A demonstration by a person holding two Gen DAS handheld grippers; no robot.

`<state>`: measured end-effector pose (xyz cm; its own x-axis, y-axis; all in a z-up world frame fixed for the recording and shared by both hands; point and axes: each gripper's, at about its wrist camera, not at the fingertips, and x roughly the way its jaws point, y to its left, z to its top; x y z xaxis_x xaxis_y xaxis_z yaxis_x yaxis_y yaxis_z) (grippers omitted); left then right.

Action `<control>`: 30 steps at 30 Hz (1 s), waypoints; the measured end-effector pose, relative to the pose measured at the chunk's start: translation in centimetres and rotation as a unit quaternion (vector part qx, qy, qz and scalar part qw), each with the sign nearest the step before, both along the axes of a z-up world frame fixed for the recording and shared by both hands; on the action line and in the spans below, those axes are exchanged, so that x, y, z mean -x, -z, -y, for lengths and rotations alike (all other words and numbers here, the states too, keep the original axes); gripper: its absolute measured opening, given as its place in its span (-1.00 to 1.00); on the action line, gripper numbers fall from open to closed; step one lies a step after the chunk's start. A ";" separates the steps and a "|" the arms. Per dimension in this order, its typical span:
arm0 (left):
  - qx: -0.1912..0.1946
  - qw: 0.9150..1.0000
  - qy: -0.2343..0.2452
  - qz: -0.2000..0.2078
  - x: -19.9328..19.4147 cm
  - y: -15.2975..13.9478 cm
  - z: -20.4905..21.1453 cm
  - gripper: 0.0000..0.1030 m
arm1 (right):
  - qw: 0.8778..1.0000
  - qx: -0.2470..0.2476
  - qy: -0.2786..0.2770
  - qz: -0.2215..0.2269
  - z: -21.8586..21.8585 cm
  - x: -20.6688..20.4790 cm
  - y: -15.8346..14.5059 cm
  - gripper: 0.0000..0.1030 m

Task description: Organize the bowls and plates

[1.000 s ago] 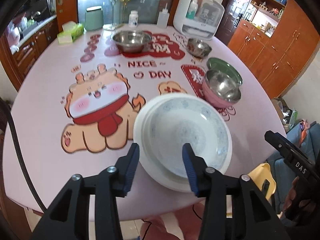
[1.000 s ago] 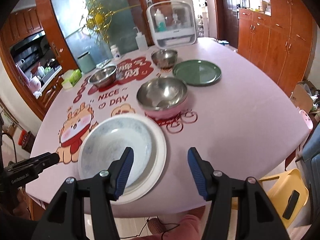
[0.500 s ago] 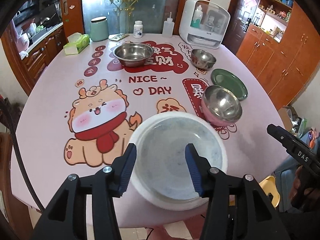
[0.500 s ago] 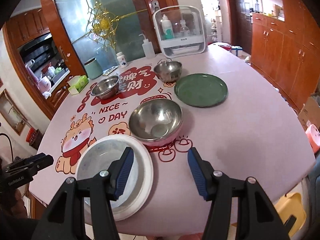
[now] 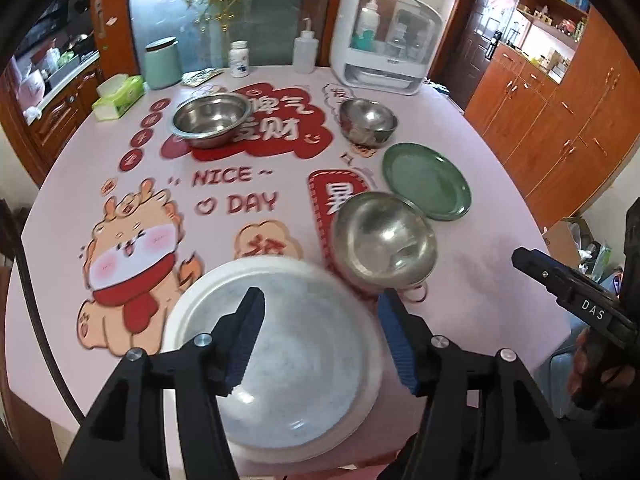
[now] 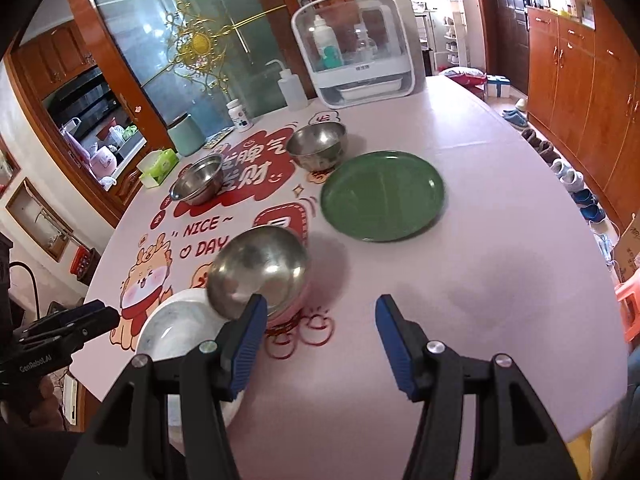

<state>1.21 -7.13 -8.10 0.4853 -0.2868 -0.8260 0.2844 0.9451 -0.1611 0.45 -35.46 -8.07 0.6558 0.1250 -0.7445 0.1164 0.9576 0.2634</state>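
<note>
A white, blue-speckled ceramic plate point(image 5: 280, 360), stacked on a wider white plate point(image 5: 360, 412), is seen at the lower centre of the left wrist view, near the edge of the pink printed round table point(image 5: 472, 296); a steel-lined pink bowl point(image 5: 384, 240) stands just beside it at the upper right; a flat green plate point(image 6: 382, 196) lies beyond; the left gripper point(image 5: 320, 332) is held above the plate, its jaws having just been opening, nothing pinched; the right gripper point(image 6: 320, 340) is spread over bare table.

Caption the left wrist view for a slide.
Open left claw above stacked white plates, beside a steel bowl and green plate.
</note>
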 end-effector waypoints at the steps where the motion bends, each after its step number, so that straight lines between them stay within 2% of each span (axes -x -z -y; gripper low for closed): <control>1: -0.004 1.000 -0.001 -0.001 -0.3 0.0 0.6 0.12 | 1.000 -0.002 -0.001 -0.002 0.7 -0.2 0.1 0.10; 11: -0.043 0.999 -0.006 -0.018 -3.7 0.1 6.6 0.13 | 0.999 -0.034 0.018 -0.031 7.9 -1.5 1.2 0.10; 16: -0.059 0.998 0.002 -0.023 -5.6 -0.1 8.9 0.14 | 0.996 -0.078 0.040 -0.028 11.2 -2.4 1.2 0.10; 20: -0.074 0.997 0.010 -0.031 -7.5 -0.3 11.0 0.23 | 0.995 -0.088 0.049 -0.023 12.7 -3.3 1.1 0.10; 30: -0.083 0.995 0.019 -0.056 -12.5 0.0 14.3 0.23 | 0.985 -0.151 0.069 -0.043 15.9 -6.5 2.8 0.10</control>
